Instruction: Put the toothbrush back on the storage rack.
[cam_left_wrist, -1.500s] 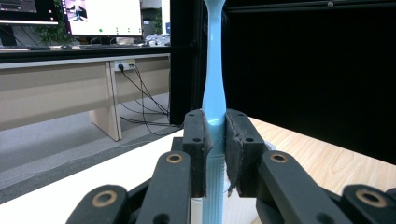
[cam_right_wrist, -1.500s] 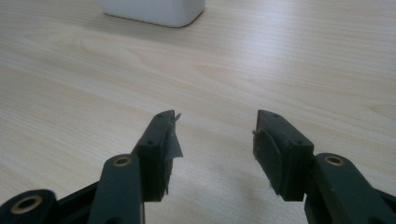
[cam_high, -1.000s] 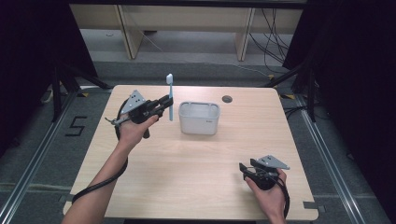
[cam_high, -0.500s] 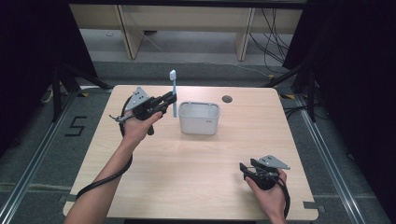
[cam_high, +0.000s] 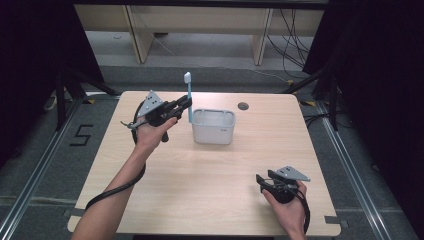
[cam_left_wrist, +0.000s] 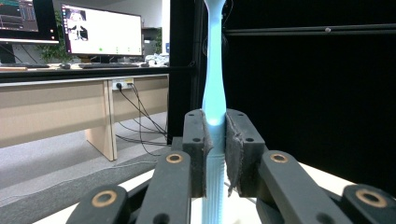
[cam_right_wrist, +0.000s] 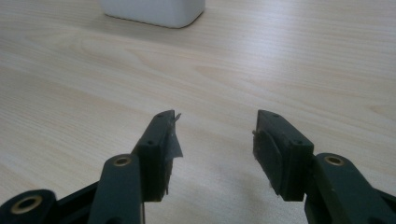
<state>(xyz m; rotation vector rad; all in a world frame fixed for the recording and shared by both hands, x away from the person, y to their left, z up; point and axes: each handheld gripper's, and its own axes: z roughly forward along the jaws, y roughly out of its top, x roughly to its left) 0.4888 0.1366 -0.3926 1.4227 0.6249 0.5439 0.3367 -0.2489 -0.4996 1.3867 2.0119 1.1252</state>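
High view looks down and forward over the whole tabletop (cam_high: 210, 175); each gripper view sits close behind its jaws, the right sharing the white bin (cam_right_wrist: 152, 11).

Lab or office recording space, wooden desk (cam_high: 210, 170) ringed by black curtains (cam_high: 380, 75), lit monitors (cam_left_wrist: 100, 30) on a bench, floor cables (cam_high: 295, 30), taped floor number (cam_high: 80, 135)

One blue toothbrush (cam_high: 188, 95), one white tub (cam_high: 213, 126), one table (cam_high: 210, 200) with one dark grommet (cam_high: 243, 106), two grippers, left (cam_high: 186, 102) and right (cam_high: 260, 179), and two monitors (cam_left_wrist: 102, 31).
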